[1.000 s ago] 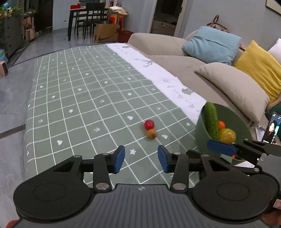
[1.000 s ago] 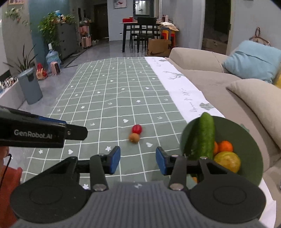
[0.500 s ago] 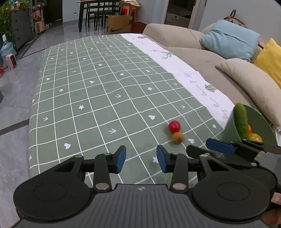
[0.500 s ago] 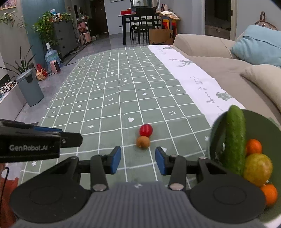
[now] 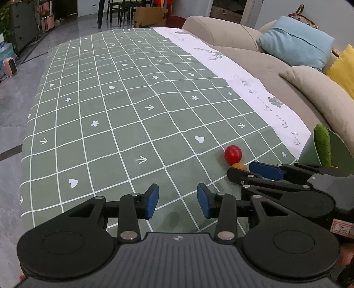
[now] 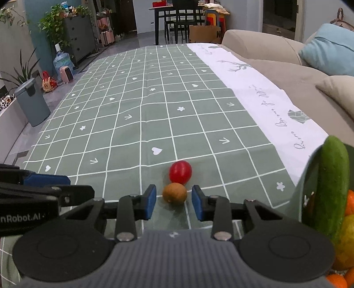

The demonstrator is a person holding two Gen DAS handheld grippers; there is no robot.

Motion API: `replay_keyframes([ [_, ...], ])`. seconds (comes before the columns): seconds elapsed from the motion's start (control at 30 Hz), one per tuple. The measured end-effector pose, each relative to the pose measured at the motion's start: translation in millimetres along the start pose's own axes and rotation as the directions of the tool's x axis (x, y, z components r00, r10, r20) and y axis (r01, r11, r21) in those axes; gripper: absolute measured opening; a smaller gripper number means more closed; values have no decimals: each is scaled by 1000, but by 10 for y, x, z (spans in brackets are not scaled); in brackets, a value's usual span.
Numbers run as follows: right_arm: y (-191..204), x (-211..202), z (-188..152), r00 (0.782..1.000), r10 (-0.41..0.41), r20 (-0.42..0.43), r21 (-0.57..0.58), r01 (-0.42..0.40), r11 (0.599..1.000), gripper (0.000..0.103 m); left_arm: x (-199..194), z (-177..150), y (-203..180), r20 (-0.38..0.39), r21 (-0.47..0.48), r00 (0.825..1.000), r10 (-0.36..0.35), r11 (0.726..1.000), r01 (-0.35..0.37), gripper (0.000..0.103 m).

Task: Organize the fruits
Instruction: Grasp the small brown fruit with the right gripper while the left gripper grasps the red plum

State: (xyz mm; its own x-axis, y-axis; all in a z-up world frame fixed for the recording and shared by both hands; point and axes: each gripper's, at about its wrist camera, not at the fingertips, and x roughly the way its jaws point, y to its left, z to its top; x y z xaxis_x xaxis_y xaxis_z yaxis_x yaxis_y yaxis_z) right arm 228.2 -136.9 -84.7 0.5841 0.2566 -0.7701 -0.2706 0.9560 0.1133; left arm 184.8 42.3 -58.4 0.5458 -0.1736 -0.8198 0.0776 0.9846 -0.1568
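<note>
on green checked cloth [image 6: 124, 137], right gripper [image 6: 174, 200] closing around brown fruit [image 6: 174, 193]; left gripper [image 5: 178, 200] open, empty.

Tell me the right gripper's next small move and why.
Probably finish closing the right gripper on the brown fruit: its jaws are closing, the fruit sits between the pads untouched, and the red fruit lies just behind it, so don't push forward.

Probably a home living room: sofa [image 6: 265, 57], cushions [image 5: 296, 42], dining table [image 6: 177, 13].
</note>
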Motion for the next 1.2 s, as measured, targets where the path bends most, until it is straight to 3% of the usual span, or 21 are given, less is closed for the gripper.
replay_keyframes([
  [0.13,-25,59,-15,1000,2,-18,13,-2,1000,21,20,23,-18,6,20,1000,-20,1000,19,47],
  [0.27,-62,43,-19,1000,12,-21,19,-11,1000,21,35,62,-80,13,48,999,-46,998,45,47],
  [0.43,4,-110,15,991,-136,-7,-45,136,990,21,100,179,-167,18,58,995,-102,993,101,45],
  [0.6,-12,-181,33,984,-176,13,-62,176,982,20,293,278,-271,-10,61,987,-163,985,163,42],
  [0.83,-8,-221,13,986,-167,9,-124,167,978,20,541,401,-326,-66,36,972,-225,973,228,42],
  [1.2,-8,-201,3,989,-149,2,-119,148,982,20,756,456,-410,-105,41,966,-235,970,240,40],
])
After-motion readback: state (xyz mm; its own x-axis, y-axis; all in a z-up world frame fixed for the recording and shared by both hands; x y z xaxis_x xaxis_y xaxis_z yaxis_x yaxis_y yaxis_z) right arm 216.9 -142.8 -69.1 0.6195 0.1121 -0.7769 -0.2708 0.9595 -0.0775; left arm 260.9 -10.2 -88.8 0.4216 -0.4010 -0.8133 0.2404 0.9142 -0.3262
